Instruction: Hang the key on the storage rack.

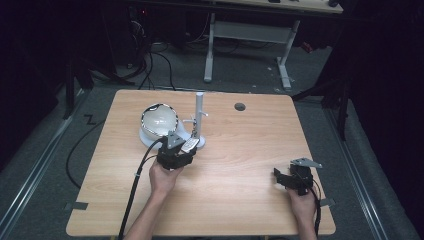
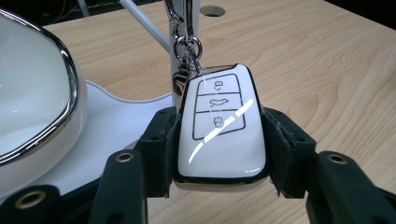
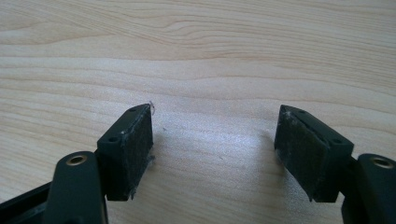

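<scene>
Left gripper [image 2: 219, 154] clamps white car key [image 2: 219, 135] at stand [image 1: 199, 117] | right gripper [image 3: 215, 149] gapes empty over desk [image 3: 233, 56] | keep ring slack, lower squarely.

One car key fob [image 2: 219, 128], one white stand [image 1: 199, 120], one round mirror [image 1: 159, 120], two grippers, one table [image 1: 240, 150].

Glossy white plastic car key [image 2: 219, 135] with a shiny chrome metal ring [image 2: 187, 46]. Pale, smooth wood-grain table [image 2: 327, 70]. Matt black gripper pads [image 3: 130, 154], slightly fuzzy.
</scene>
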Motion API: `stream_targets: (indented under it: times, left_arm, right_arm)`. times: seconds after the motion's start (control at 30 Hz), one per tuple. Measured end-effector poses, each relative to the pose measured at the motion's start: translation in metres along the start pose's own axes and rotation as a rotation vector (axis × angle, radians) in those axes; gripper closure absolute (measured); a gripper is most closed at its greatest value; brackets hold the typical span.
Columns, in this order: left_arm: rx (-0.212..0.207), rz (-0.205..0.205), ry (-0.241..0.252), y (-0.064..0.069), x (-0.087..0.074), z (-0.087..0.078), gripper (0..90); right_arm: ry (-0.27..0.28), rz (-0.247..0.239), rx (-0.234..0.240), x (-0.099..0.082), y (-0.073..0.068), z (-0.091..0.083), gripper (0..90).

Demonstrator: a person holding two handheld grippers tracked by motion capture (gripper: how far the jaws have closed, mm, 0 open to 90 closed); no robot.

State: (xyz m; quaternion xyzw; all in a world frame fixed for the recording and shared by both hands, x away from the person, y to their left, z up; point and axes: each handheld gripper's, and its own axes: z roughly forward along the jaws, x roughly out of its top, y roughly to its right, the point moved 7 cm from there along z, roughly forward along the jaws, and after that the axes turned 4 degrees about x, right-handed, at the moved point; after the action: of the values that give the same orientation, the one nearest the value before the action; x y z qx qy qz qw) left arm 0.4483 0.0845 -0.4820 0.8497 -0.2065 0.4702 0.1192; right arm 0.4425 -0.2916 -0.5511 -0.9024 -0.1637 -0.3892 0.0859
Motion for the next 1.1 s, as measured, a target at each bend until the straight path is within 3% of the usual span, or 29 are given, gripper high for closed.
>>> stream_targets:
  times: [0.5, 1.1]
  left_arm:
    - [0.019, -0.054, -0.020, -0.012, -0.010, 0.005, 49.0]
    - [0.055, -0.066, -0.047, -0.020, -0.015, 0.011, 48.0]
  right_arm:
    - [0.000, 0.002, 0.000, 0.000, 0.000, 0.000, 28.3]
    - [0.000, 0.000, 0.000, 0.000, 0.000, 0.000, 28.3]
